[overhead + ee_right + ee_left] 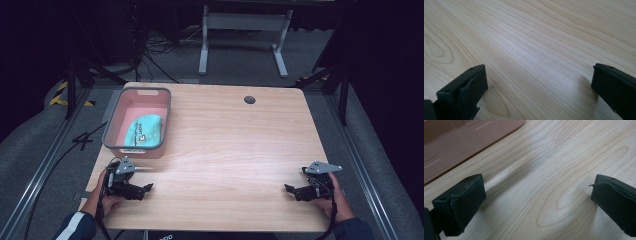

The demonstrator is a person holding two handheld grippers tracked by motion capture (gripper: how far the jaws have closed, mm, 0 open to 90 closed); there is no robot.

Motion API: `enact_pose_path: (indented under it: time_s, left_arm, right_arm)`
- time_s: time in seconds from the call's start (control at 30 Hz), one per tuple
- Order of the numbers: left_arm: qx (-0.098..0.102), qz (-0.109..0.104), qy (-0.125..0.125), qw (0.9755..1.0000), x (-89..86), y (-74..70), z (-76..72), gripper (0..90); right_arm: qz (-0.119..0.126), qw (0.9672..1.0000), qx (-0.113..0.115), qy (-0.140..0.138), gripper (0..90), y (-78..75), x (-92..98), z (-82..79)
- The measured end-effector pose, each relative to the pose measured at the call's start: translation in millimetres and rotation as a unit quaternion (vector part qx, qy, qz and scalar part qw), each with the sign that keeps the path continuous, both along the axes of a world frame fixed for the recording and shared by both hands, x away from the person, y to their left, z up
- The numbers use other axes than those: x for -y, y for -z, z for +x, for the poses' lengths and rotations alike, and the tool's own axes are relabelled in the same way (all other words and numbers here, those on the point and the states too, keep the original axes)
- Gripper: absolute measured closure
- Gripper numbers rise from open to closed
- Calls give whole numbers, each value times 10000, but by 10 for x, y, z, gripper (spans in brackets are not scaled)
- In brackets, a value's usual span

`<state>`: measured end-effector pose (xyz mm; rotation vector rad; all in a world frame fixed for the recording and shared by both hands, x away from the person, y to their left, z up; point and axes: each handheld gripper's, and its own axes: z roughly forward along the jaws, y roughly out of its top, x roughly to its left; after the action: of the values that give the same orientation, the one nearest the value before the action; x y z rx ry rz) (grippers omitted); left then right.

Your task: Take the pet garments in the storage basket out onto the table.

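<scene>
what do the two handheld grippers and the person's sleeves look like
Both the left gripper and the right gripper are black, blocky tools, each topped by a grey three-cornered plate and trailing a black cable toward the person. In the gripper views the jaws are thick black blocks wrapped in a matte covering with frayed edges. The left sleeve is dark blue with white stripes; the right sleeve is dark blue.

You were in a lab-style recording rig, not a home: bare wooden tabletop [225,150] ringed by black curtains, metal frame rails [40,170] on grey carpet, loose cables [150,55], hazard tape [60,95], a white desk frame [245,35] behind.
</scene>
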<state>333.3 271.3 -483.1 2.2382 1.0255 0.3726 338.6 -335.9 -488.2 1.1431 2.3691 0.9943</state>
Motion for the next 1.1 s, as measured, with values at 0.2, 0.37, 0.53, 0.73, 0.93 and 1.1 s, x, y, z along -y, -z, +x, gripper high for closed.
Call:
enact_pose_path:
  time_s: [0.2,0.37,0.53,0.73,0.93,1.1]
  left_arm:
    - [11,-2,-19,10000,0,-2,-29,2]
    - [-61,32,76,9999,-13,-12,-37,3]
    - [-236,202,341,9989,-36,-83,-62,71]
    - [-243,233,418,9986,-116,-201,-101,179]
    - [-120,279,409,9987,-178,-354,-149,188]
    - [16,291,373,9989,-237,-531,-180,199]
  right_arm:
    - [-6,10000,6,-3,7,1,0,1]
    - [-8,10000,-6,-23,7,0,-2,6]
    - [-9,10000,-2,-41,7,1,-2,9]
    - [-10,10000,1,-42,7,1,-2,10]
    - [-10,10000,0,-42,7,1,-2,9]
    - [-10,10000,-1,-43,7,0,-2,9]
